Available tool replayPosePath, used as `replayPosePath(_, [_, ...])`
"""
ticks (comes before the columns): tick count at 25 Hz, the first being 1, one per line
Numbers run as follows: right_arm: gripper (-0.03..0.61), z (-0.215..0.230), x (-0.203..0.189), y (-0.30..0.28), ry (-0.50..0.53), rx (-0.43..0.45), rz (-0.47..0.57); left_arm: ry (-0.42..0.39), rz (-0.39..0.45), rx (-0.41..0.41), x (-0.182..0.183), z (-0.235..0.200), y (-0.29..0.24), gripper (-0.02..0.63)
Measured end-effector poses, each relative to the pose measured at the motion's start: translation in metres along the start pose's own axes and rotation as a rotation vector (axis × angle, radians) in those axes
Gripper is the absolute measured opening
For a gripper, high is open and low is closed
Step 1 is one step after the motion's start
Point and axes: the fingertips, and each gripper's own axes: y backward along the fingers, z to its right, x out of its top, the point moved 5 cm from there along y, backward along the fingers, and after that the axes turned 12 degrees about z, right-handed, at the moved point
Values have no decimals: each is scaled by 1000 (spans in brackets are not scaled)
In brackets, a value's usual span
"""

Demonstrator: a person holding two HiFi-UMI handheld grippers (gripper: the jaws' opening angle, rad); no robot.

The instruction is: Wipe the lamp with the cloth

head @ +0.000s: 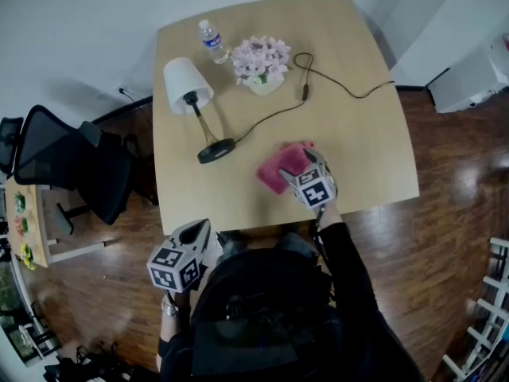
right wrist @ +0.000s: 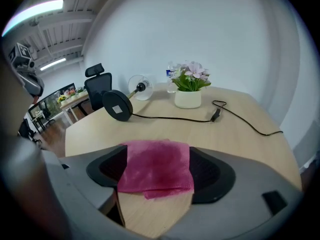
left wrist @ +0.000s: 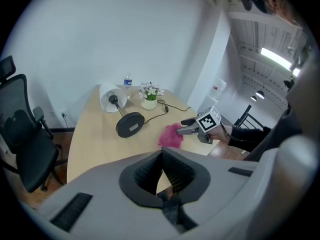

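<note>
A pink cloth (right wrist: 157,165), soft and faintly fuzzy, lies folded into a rough square on the pale wood-grain worktop (head: 350,150), near the edge closest to the person. The right claw (right wrist: 159,171) stands with its jaws wide apart, one on each side of the cloth. Their dark ribbed pads sit at the cloth's side edges without clamping it. The left claw (left wrist: 162,170) has its jaws closed together with nothing between them, and it hovers off the near-left corner of the worktop.

The lamp (head: 192,99) lies tipped on its side well apart from the cloth, toward the worktop's left. It has a white cone-shaped shade (head: 186,82), a thin metal stem and a round black disc base (head: 216,150), whose underside carries a small pale label and faces the person. A thin black cord (head: 342,86) snakes from the base across the worktop, with a loop near the far edge.

A squat white pot (head: 266,85) holds a bunch of pink and white flowers (head: 261,56) with green leaves. Just left of it stands a clear plastic bottle (head: 211,41) with a white cap and a blue label. A black mesh office chair (head: 71,169) stands on the glossy dark wooden floor (head: 445,213)
</note>
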Motion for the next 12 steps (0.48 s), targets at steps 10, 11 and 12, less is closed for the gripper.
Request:
replayPosePath(10, [394,12,-26,-47,73,-6,-157,47,-17,47,1,-12,-7,3])
replayPosePath(11, [394,13,-28,-49,71,-8,-163,52,-20,49,0,-13,-8,2])
replayPosePath(12, [394,13,-29,-51,69,-11,-166,56,-21,51,0,-14,-9,2])
